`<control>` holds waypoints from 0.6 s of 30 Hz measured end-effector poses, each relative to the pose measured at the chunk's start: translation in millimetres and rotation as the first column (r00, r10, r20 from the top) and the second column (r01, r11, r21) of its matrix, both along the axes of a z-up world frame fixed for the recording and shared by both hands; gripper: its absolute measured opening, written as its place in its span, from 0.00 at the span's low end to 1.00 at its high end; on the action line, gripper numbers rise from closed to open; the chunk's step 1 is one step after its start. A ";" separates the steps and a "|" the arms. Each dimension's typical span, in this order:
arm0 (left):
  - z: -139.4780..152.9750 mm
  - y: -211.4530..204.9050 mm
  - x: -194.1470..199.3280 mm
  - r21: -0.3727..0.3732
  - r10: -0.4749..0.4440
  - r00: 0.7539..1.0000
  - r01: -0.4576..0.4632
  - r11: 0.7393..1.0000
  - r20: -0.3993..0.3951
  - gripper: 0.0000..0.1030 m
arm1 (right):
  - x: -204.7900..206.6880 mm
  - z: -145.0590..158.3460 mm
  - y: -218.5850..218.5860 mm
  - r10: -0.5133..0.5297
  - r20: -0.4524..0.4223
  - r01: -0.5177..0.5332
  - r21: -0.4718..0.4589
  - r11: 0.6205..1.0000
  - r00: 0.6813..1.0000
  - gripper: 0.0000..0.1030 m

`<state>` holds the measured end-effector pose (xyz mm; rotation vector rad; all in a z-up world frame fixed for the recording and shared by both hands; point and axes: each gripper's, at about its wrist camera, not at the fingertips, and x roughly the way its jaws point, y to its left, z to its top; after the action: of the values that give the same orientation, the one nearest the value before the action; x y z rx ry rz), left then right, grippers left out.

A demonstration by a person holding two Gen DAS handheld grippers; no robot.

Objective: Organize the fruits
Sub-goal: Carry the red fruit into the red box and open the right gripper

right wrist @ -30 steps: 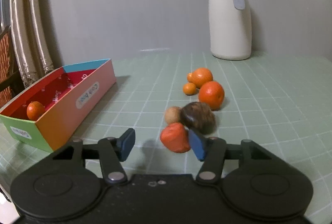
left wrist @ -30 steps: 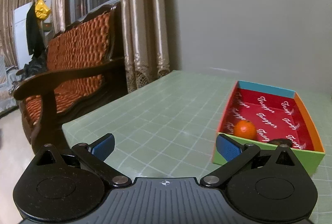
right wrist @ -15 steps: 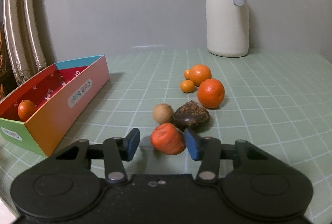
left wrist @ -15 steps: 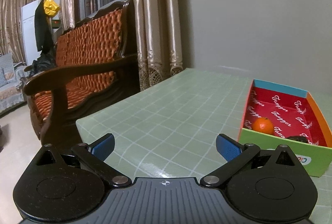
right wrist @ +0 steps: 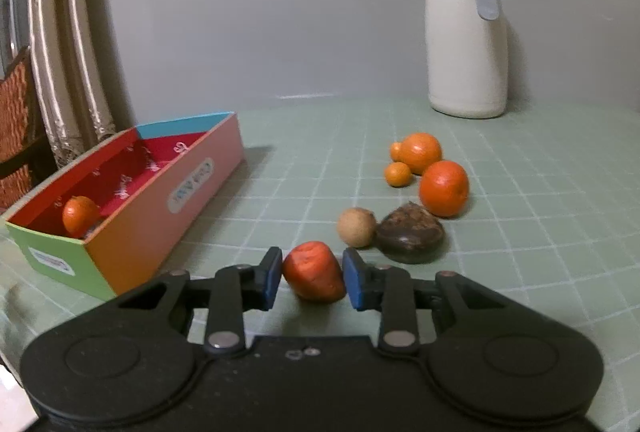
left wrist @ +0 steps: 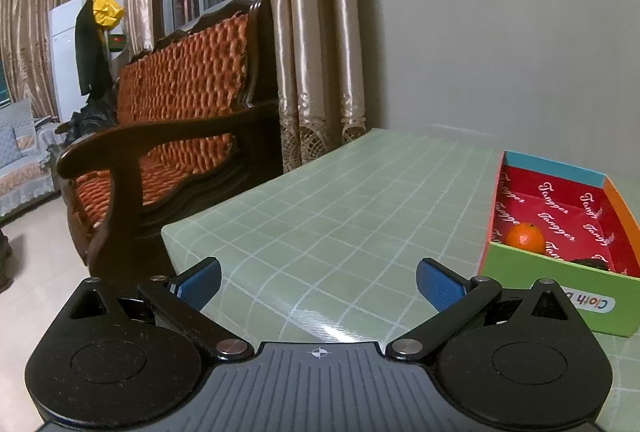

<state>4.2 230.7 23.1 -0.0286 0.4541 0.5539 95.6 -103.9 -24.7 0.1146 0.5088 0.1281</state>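
The red fruit (right wrist: 314,272) was gripped between the pads of the right tongs (right wrist: 310,278), whose jaws had just been closing, just above the desk (right wrist: 280,191). The left tongs (left wrist: 318,282) were held wide open and empty beside the box (left wrist: 560,284).

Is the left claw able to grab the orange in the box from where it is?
Probably yes. The left claw is open and holds nothing. The orange lies off to its right in the open-topped box, so it would have to go over the green wall first.
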 end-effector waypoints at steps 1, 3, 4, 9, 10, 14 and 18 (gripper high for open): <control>-0.1 0.6 -0.5 0.000 0.002 1.000 -0.002 1.000 0.000 1.00 | 0.1 0.9 1.6 0.007 0.005 -0.007 0.005 1.000 1.000 0.31; -0.5 2.0 -1.4 0.001 0.007 1.000 -0.007 1.000 -0.002 1.00 | -1.2 3.6 5.5 0.023 0.020 -0.023 0.011 1.000 1.000 0.31; -0.8 3.0 -2.0 0.001 0.009 1.000 -0.009 1.000 -0.003 1.00 | -1.8 5.2 7.9 0.032 0.030 -0.033 0.012 0.999 0.999 0.31; -1.6 10.1 -5.7 0.006 0.022 1.000 -0.022 1.000 -0.006 1.00 | -3.2 15.4 20.0 0.083 0.078 -0.086 0.036 0.996 0.993 0.31; -1.6 11.4 -6.4 0.006 0.025 1.000 -0.025 1.000 -0.006 1.00 | -3.2 18.0 23.3 0.096 0.089 -0.100 0.041 0.994 0.991 0.31; -1.4 21.2 -11.8 -0.001 0.051 0.999 -0.051 0.999 -0.003 1.00 | -5.0 28.3 37.6 0.146 0.145 -0.153 0.042 0.987 0.979 0.30; -2.0 33.3 -16.2 -0.017 0.078 0.997 -0.079 0.997 -0.004 1.00 | -2.1 35.7 54.1 0.206 0.170 -0.217 0.046 0.975 0.964 0.30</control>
<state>-12.0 264.0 21.1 -0.0618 0.4628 0.6274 93.5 -49.8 11.0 0.1115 0.3513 0.3606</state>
